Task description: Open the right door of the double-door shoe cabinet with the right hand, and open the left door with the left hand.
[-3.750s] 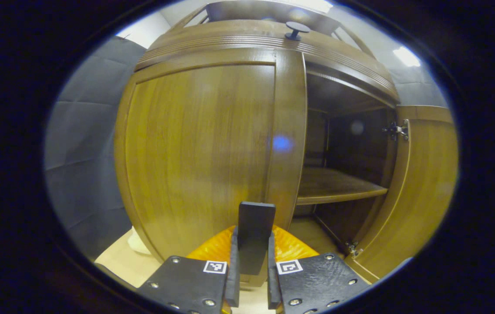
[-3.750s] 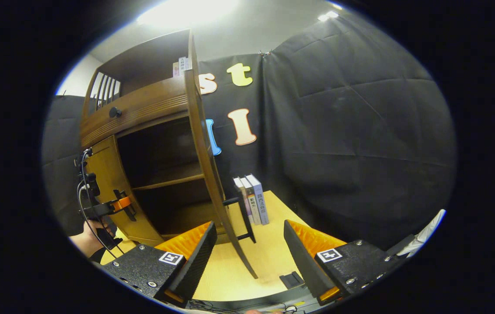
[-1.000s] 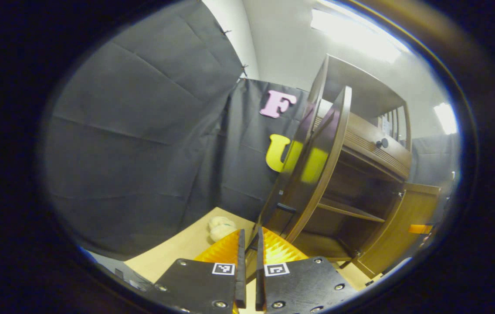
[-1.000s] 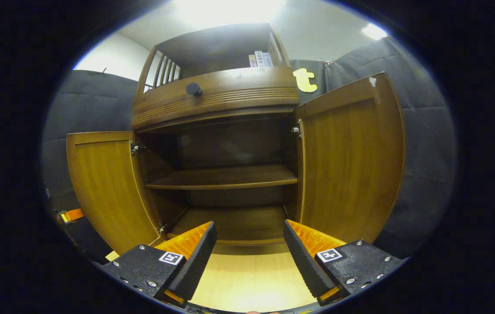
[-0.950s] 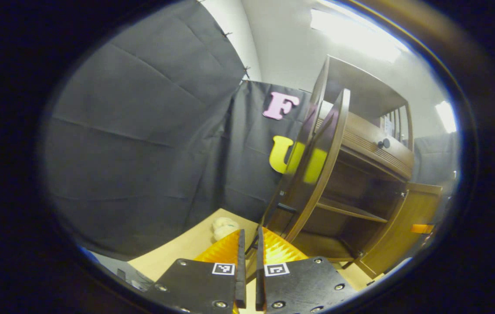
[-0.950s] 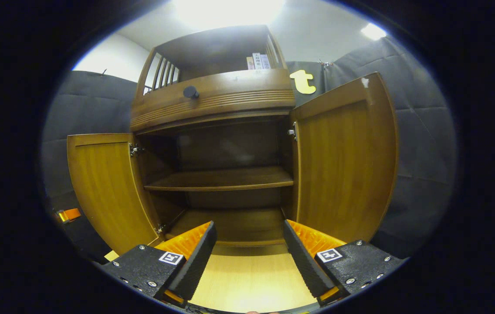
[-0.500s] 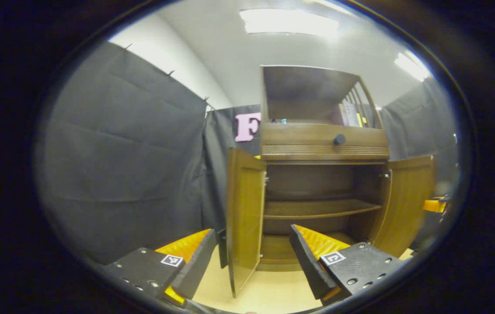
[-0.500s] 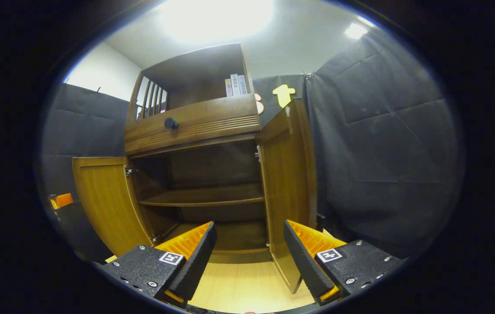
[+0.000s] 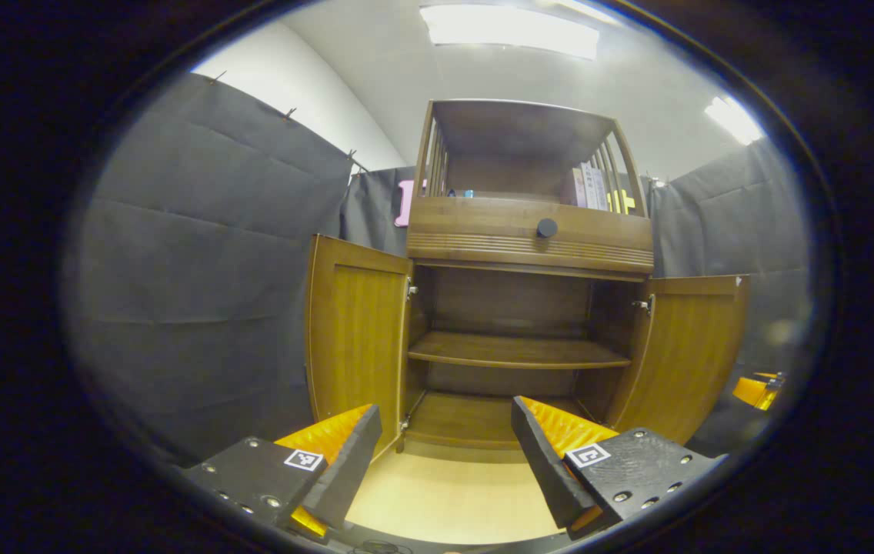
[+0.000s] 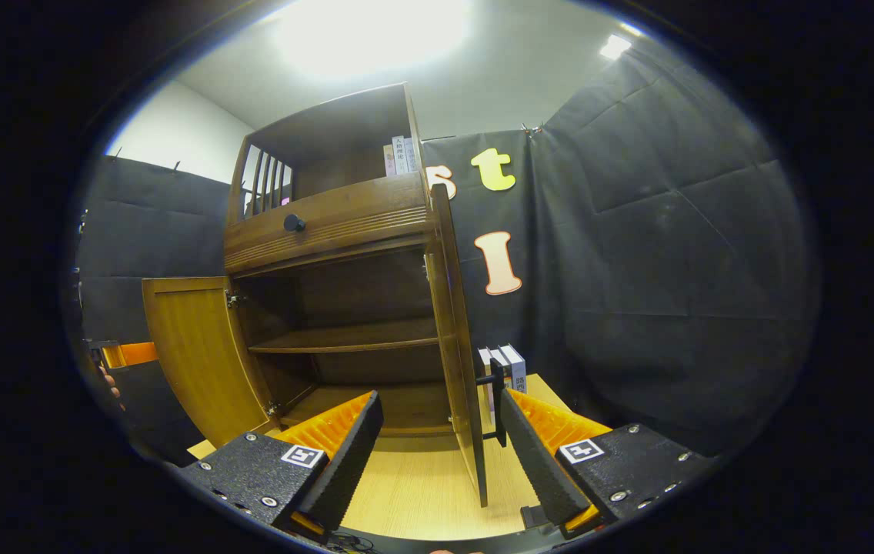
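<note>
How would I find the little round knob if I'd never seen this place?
Look at the tall wooden cabinet with both doors open. Above the open shelves runs a drawer front. The knob sits on it, dark and round, the one dark button on the drawer's brown wood.

A staged recording booth: black cloth walls [image 9: 206, 261] hung around a wooden shoe cabinet [image 9: 529, 231] under ceiling lights [image 9: 510, 23]

Bright ceiling lights [image 9: 510, 29] glare overhead; sharp centre, fisheye bending at edges
</note>
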`<state>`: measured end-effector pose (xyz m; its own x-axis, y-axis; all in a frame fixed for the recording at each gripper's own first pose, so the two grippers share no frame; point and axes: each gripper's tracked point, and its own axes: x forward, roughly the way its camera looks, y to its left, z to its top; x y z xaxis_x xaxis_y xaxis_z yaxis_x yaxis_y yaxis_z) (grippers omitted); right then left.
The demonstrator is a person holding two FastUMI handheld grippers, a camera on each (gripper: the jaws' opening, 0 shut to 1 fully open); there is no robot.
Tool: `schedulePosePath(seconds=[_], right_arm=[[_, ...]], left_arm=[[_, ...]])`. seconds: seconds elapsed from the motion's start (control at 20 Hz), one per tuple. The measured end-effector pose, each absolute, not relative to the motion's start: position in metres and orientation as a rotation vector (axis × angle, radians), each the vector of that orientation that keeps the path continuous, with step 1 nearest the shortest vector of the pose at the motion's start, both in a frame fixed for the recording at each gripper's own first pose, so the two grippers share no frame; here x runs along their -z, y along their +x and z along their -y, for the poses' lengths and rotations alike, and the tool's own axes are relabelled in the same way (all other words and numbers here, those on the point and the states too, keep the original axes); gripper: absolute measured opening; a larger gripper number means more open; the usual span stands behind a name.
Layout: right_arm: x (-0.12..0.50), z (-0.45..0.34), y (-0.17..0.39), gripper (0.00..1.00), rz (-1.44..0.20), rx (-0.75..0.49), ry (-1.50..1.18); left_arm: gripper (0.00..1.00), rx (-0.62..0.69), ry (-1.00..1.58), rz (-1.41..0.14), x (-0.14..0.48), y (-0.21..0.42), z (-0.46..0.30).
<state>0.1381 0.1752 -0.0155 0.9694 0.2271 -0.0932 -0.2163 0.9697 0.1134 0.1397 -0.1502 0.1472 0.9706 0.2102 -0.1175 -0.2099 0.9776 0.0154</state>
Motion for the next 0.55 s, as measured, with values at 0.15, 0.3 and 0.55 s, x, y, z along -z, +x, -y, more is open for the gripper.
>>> schedulePosePath(seconds=[0.15, 0.3, 0.55], right_arm=[[0.017, -0.172, 0.140, 0.95, -0.124, -0.199, 0.130], [0.013, -0.178, 0.143, 0.95, -0.129, -0.181, 0.134], [-0.012, -0.195, 0.147, 0.95, -0.108, -0.212, 0.082]], left_arm=[[1.00, -0.232, 0.034, -0.132, -0.153, 0.140, 0.137], [1.00, -0.225, 0.037, -0.130, -0.158, 0.145, 0.133], [1.00, -0.195, 0.055, -0.125, -0.159, 0.150, 0.124]])
